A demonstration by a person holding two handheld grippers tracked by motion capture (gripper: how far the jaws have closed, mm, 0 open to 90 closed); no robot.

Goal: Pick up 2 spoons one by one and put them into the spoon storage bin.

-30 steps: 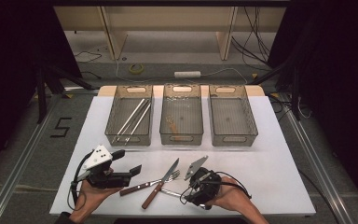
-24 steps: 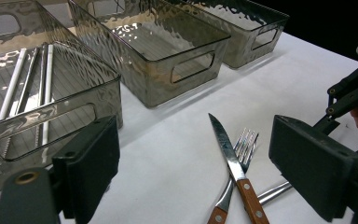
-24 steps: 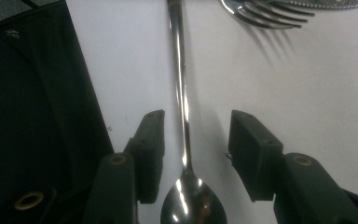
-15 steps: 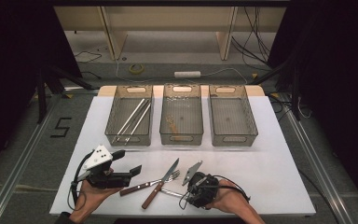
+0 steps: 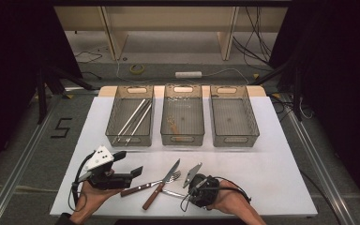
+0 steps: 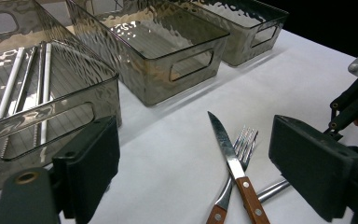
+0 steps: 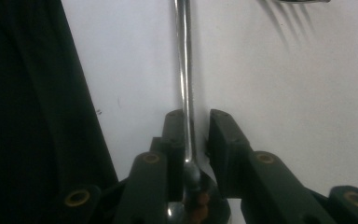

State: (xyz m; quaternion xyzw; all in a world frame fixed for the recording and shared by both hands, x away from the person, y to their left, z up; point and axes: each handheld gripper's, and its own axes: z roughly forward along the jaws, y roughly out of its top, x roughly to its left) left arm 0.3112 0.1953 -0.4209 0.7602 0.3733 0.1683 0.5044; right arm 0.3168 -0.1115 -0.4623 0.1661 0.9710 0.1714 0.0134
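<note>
the right gripper, at about five o'clock on the white table, has just been closing its jaws around a metal handle; one pad touches it, a thin gap shows at the other. the handle lies flat, just right of the crossed knife and fork. the left gripper, at seven o'clock, stands wide and empty. three bins sit at twelve o'clock.

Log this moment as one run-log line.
right gripper: jaws just closing around metal handle, small gap at one pad | left gripper: open, idle | knife, fork: crossed on table
</note>
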